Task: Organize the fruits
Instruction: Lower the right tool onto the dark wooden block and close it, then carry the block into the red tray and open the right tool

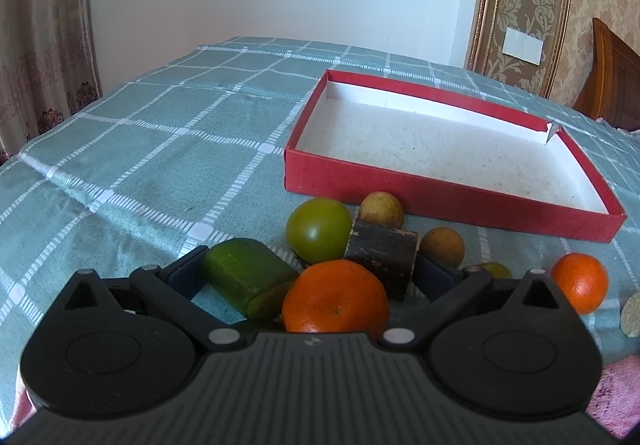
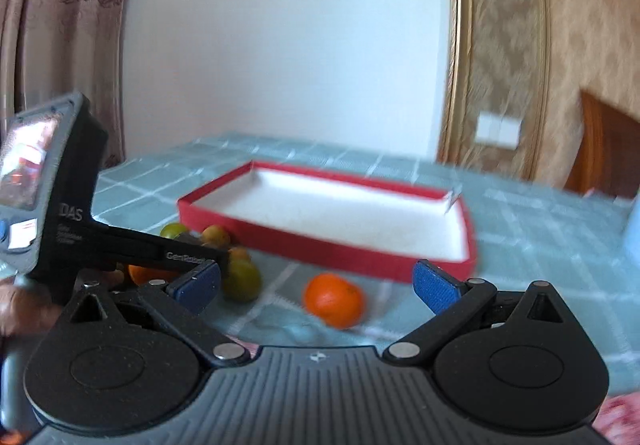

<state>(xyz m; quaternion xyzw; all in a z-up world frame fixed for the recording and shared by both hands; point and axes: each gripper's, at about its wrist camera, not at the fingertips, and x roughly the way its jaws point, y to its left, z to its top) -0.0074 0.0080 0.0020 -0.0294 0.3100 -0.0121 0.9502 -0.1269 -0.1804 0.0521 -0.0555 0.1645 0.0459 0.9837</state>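
The left gripper (image 1: 310, 275) is spread wide around an orange (image 1: 335, 296), ready to close; the right gripper (image 2: 316, 283), also released, is aimed at another orange (image 2: 334, 299). The red box (image 1: 436, 201) beyond the fruits is kept empty for them

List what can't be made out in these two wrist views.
- Small green fruit, left wrist view: mostly hidden behind the left claw linkage.
- Pale object, same view: cut off by the right edge.
- Fruit pile, right wrist view: motion-blurred, partly covered by the other device.
- Red box interior: appears empty; far corner blurred.
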